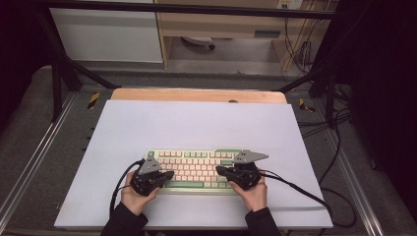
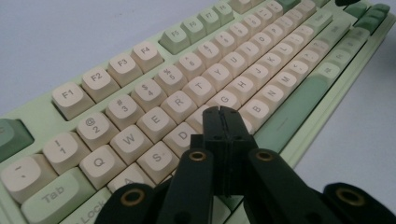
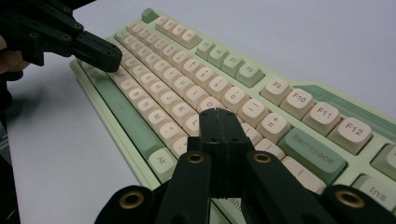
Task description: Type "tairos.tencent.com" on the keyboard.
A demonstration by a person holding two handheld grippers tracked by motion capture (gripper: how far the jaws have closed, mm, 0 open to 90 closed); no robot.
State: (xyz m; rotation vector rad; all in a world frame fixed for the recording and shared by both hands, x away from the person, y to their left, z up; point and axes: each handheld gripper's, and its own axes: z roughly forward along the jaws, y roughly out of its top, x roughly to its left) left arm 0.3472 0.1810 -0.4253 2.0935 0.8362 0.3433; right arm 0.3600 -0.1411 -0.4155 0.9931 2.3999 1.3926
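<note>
A pale green keyboard (image 1: 196, 169) with cream keys lies on the white table near the front edge. My left gripper (image 1: 170, 174) hovers over the keyboard's left half, jaws pressed together and empty. In the left gripper view the closed tips (image 2: 223, 112) sit just above the keyboard (image 2: 196, 84), near the F and G keys. My right gripper (image 1: 219, 169) is over the right half, also shut with nothing held. In the right gripper view its tips (image 3: 218, 114) hang above the keyboard (image 3: 187, 79) near the P key, and the left gripper (image 3: 105, 52) shows at upper left.
The white table top (image 1: 196, 123) spreads wide behind and beside the keyboard. A wooden strip (image 1: 196, 94) runs along its far edge. Black cables (image 1: 295, 189) trail from both grippers across the table's front. Metal frame bars (image 1: 64, 73) stand at the back corners.
</note>
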